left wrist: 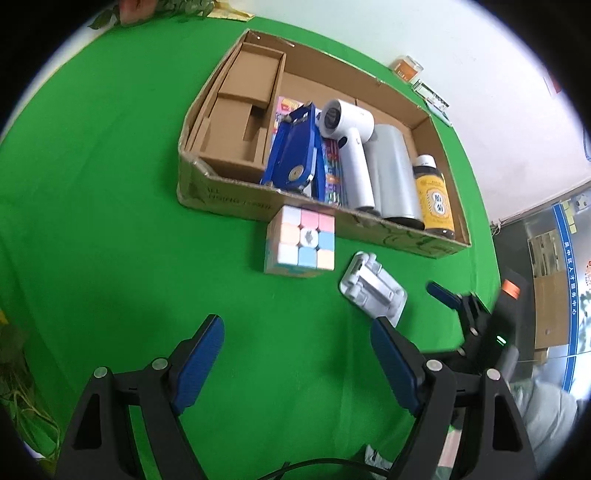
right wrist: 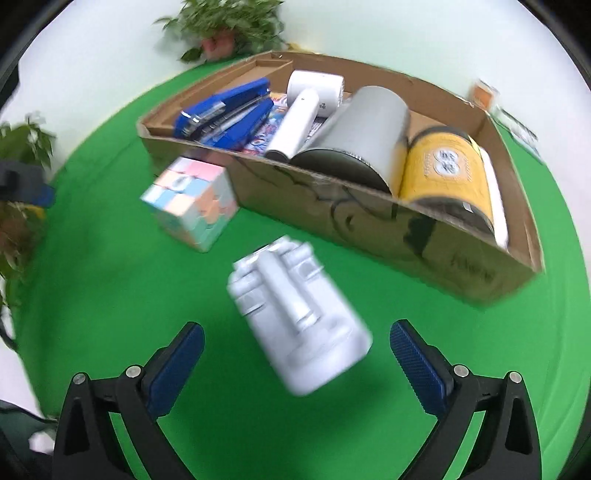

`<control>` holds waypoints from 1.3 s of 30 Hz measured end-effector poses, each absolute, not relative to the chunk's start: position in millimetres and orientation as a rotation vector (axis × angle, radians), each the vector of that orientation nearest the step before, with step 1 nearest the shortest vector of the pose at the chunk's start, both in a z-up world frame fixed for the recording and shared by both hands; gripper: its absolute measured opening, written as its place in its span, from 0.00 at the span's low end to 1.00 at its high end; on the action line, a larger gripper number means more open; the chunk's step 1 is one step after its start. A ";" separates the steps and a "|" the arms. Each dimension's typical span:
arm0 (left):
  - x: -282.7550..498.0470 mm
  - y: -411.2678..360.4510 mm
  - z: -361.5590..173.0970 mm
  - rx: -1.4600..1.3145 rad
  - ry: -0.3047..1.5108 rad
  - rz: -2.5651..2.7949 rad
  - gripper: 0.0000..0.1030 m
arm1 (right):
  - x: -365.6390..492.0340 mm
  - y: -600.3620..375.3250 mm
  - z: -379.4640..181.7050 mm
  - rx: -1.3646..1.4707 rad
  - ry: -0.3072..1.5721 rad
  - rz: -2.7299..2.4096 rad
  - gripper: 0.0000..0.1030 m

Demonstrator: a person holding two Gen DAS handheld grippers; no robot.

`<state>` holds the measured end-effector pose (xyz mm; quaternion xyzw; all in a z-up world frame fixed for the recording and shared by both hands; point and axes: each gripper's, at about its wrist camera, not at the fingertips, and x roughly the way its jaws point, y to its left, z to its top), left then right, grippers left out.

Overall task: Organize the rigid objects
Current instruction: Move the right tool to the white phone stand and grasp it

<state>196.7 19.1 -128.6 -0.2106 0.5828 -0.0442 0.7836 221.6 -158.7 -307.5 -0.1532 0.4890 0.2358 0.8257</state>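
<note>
A cardboard box (left wrist: 229,192) (right wrist: 369,229) lies on the green cloth. It holds a blue stapler (left wrist: 295,147) (right wrist: 229,110), a white hand-held device (left wrist: 351,147) (right wrist: 306,107), a silver cylinder (left wrist: 395,173) (right wrist: 365,129) and a yellow-labelled bottle (left wrist: 434,195) (right wrist: 447,170). A pastel puzzle cube (left wrist: 301,240) (right wrist: 192,201) and a white folding stand (left wrist: 373,288) (right wrist: 295,314) lie on the cloth in front of the box. My left gripper (left wrist: 297,350) is open and empty, short of the cube. My right gripper (right wrist: 295,354) is open, its fingers either side of the stand's near end; it also shows in the left wrist view (left wrist: 465,306).
Potted plants (right wrist: 229,26) stand behind the box and at the left edge (right wrist: 18,166). A small orange jar (left wrist: 406,68) and a flat packet (left wrist: 432,94) lie beyond the box near the table's far edge. The table edge is at the right (left wrist: 495,236).
</note>
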 end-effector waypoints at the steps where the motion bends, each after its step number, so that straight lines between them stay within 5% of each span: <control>1: 197.2 17.2 -129.2 -0.453 1.258 -0.097 0.78 | 227.5 -155.4 -314.4 -0.346 1.059 0.511 0.97; 4: 198.2 12.9 -134.2 -0.445 1.276 -0.093 0.78 | 238.6 -153.8 -339.3 -0.372 1.147 0.538 0.74; 12: 195.4 -4.2 -164.7 -0.608 1.346 -0.216 0.78 | 175.6 -152.0 -349.7 -0.264 1.206 0.583 0.49; 14: 198.3 -11.9 -178.9 -0.659 1.380 -0.271 0.78 | 153.6 -148.8 -352.7 -0.256 1.201 0.573 0.61; 16: 202.2 -17.5 -190.1 -0.694 1.396 -0.303 0.78 | 146.8 -151.8 -354.9 -0.211 1.193 0.547 0.92; 25: 237.2 -45.1 -221.5 -0.777 1.408 -0.473 0.78 | 175.2 -156.2 -374.7 -0.125 1.135 0.485 0.90; 31: 237.1 -55.3 -239.8 -0.830 1.448 -0.497 0.75 | 199.0 -131.9 -388.8 -0.147 1.108 0.466 0.66; 35: 229.7 -57.4 -247.0 -0.856 1.486 -0.506 0.53 | 197.2 -130.4 -390.1 -0.138 1.131 0.463 0.63; 36: 228.6 -59.1 -249.2 -0.835 1.506 -0.499 0.47 | 197.4 -132.2 -390.4 -0.122 1.139 0.461 0.56; 39: 222.2 -67.4 -245.8 -0.796 1.509 -0.509 0.46 | 208.0 -139.2 -392.4 -0.038 1.198 0.456 0.53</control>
